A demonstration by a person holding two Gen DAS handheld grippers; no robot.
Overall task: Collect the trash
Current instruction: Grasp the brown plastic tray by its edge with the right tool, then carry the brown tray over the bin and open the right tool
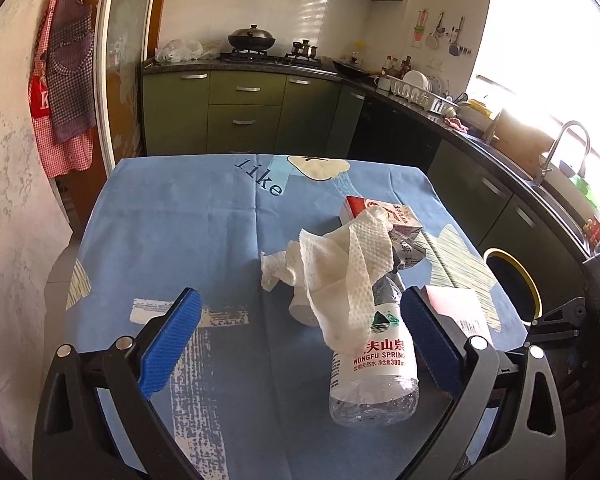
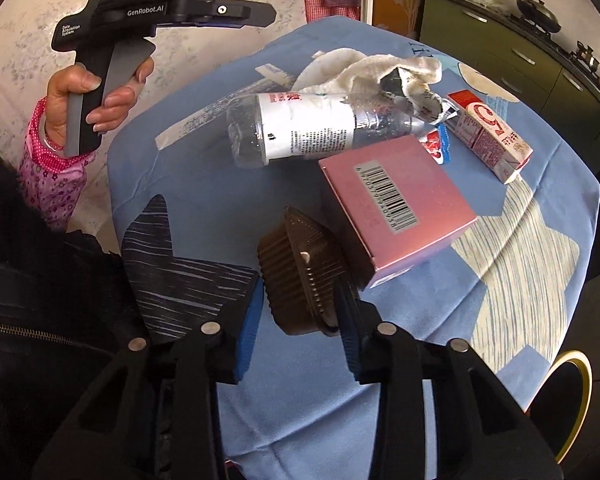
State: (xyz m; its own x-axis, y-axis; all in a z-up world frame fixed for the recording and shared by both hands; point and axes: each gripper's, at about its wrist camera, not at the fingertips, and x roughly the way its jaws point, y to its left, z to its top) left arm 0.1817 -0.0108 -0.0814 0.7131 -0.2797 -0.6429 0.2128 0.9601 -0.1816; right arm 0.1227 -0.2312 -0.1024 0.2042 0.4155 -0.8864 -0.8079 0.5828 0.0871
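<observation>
The right gripper (image 2: 300, 316) is clenched on a brown ribbed cup (image 2: 296, 280), its blue pads pressed against the cup's two sides near the table's near edge. The left gripper (image 1: 300, 344) is released, its jaws spread wide and empty above the blue cloth (image 1: 172, 220); the hand (image 2: 96, 96) that carries it, in a pink sleeve, holds it clear of the table's edge. The rest of the trash lies on the cloth in one cluster: a clear bottle (image 2: 300, 132) on its side, with a crumpled tissue (image 1: 340, 272) draped over its neck end, a pink box (image 2: 400, 200) just beside the bottle and touching the cup, a red-and-white carton (image 2: 492, 136) beyond them, and a small red-and-blue wrapper (image 2: 436, 146) between box and carton. A dark bin (image 1: 516, 280) with a yellow rim stands on the floor beside the table, on the counter side.
</observation>
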